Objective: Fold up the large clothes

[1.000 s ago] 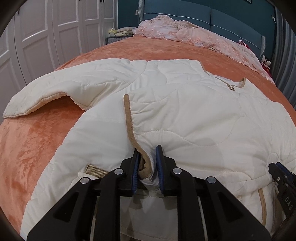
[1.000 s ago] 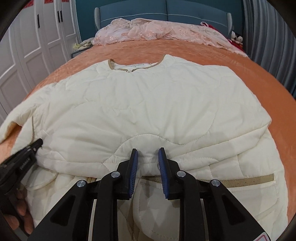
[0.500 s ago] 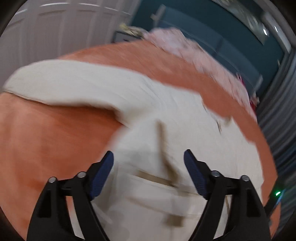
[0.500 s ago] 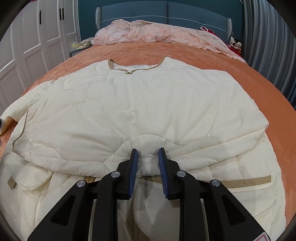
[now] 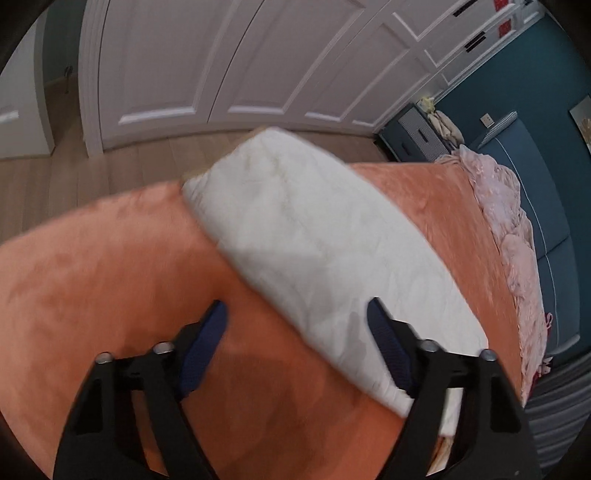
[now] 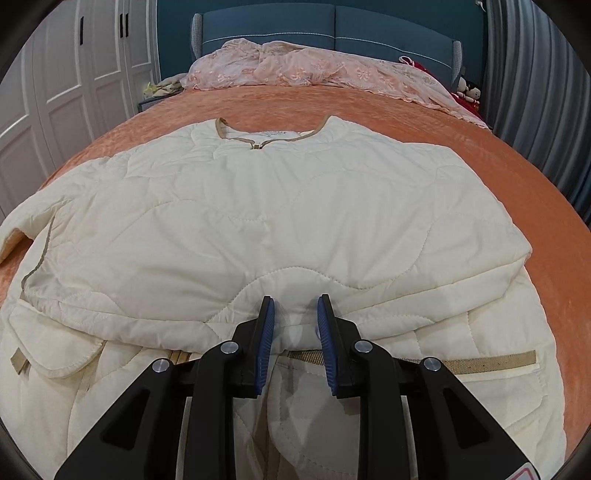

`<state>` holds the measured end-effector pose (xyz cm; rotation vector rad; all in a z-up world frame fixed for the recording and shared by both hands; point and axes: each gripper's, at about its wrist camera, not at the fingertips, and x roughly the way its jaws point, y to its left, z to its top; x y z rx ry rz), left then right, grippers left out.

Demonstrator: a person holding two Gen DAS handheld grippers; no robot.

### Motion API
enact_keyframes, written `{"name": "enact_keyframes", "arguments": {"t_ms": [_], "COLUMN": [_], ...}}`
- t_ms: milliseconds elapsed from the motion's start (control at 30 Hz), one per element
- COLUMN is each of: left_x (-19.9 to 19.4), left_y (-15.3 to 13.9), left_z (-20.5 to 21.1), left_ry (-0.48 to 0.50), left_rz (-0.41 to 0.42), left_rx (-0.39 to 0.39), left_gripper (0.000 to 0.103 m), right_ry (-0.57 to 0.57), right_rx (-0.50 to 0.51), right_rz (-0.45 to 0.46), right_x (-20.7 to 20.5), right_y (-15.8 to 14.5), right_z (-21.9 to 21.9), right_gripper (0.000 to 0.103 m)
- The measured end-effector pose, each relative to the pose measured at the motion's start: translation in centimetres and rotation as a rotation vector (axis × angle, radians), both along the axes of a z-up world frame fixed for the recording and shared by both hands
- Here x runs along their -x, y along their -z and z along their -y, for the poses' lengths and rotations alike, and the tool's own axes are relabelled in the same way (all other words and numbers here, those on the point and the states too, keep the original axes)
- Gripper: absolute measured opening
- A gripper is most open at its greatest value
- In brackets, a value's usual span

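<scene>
The cream quilted jacket (image 6: 280, 229) lies front-up across the orange bedspread (image 6: 535, 206), collar (image 6: 271, 138) toward the headboard and hem toward me. One side panel is already folded inward over the body, its scalloped edge running across the lower middle.

My right gripper (image 6: 293, 317) sits at that folded edge with its jaws narrow. A ridge of fabric rises between the blue pads (image 6: 266, 332), and I judge it pinched, though the contact itself is partly hidden by the fingers. I read this grip as an anchor: it pins the finished fold so it does not slide while the other side is worked.

My left gripper (image 5: 295, 332) is over the outstretched sleeve (image 5: 317, 251), which extends diagonally toward the bed's edge and the wooden floor (image 5: 92, 173). Its jaws are part open and closing, with nothing gripped; one pad hangs over bare bedspread, the other over the sleeve's lower edge (this view is motion-blurred, so exact contact cannot be confirmed).

I judge the step in hand to be acquiring this sleeve for folding inward across the body. A grip nearer the cuff would carry the whole length over cleanly.

Beyond the jacket: a pink lace coverlet (image 6: 314, 70) at the blue headboard (image 6: 332, 26), white wardrobe doors (image 5: 221, 66) alongside.
</scene>
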<state>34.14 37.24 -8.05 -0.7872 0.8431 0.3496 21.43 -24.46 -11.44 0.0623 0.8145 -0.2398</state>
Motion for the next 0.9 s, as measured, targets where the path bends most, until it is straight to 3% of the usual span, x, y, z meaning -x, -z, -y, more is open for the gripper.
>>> {"name": "enact_keyframes", "arguments": {"t_ms": [33, 67, 133, 200, 267, 400, 433, 533, 600, 700, 733, 767, 833, 900], "left_x": [-0.7, -1.9, -3.1, -3.8, -4.0, -2.3, -1.6, 1.9, 4.0, 7.0, 7.5, 8.1, 8.4, 9.2], "left_y": [-0.2, -0.7, -2.4, -5.9, -9.9, -18.2, -19.5, -22.7, -22.5, -19.4, -18.3, -16.5, -13.6, -11.2], "left_z": [0.2, 0.9, 1.8, 4.4, 8.1, 18.9, 21.3, 32.1, 37.5, 44.8, 46.2, 47.8, 49.1, 49.2], "left_ry": [0.027, 0.064, 0.095, 0.16, 0.236, 0.441, 0.489, 0.706, 0.818, 0.981, 1.011, 1.041, 1.064, 1.043], "left_rz": [-0.004, -0.019, 0.003, 0.046, 0.123, 0.32, 0.352, 0.448, 0.447, 0.411, 0.392, 0.356, 0.314, 0.28], "left_rx": [0.0, -0.003, -0.048, -0.171, -0.247, -0.304, -0.305, -0.312, -0.301, -0.243, -0.236, -0.214, -0.161, -0.149], "left_gripper": [0.019, 0.011, 0.007, 0.006, 0.006, 0.006, 0.006, 0.006, 0.009, 0.014, 0.023, 0.045, 0.069, 0.075], "right_ry": [0.0, 0.001, 0.0, 0.001, 0.002, 0.037, 0.048, 0.09, 0.11, 0.128, 0.126, 0.121, 0.108, 0.111], "right_rx": [0.002, 0.002, -0.001, -0.009, -0.019, -0.039, -0.055, -0.127, -0.179, -0.202, -0.192, -0.184, -0.184, -0.2], "right_rz": [0.0, 0.001, 0.002, 0.007, 0.015, 0.07, 0.089, 0.154, 0.18, 0.203, 0.2, 0.196, 0.19, 0.193], "right_x": [0.0, 0.0, 0.0, 0.1, 0.2, 1.6, 2.2, 4.6, 6.3, 9.1, 9.6, 10.0, 11.0, 11.4], "right_y": [0.0, 0.1, 0.1, 0.0, -0.1, -1.2, -1.7, -3.3, -3.9, -4.7, -4.9, -4.9, -5.1, -5.1], "right_z": [0.0, -0.1, 0.0, 0.0, 0.1, 0.4, 0.6, 1.9, 2.9, 4.6, 4.8, 5.1, 5.9, 6.6], "right_gripper": [0.023, 0.023, 0.023, 0.023, 0.023, 0.035, 0.043, 0.051, 0.052, 0.054, 0.057, 0.058, 0.061, 0.063]}}
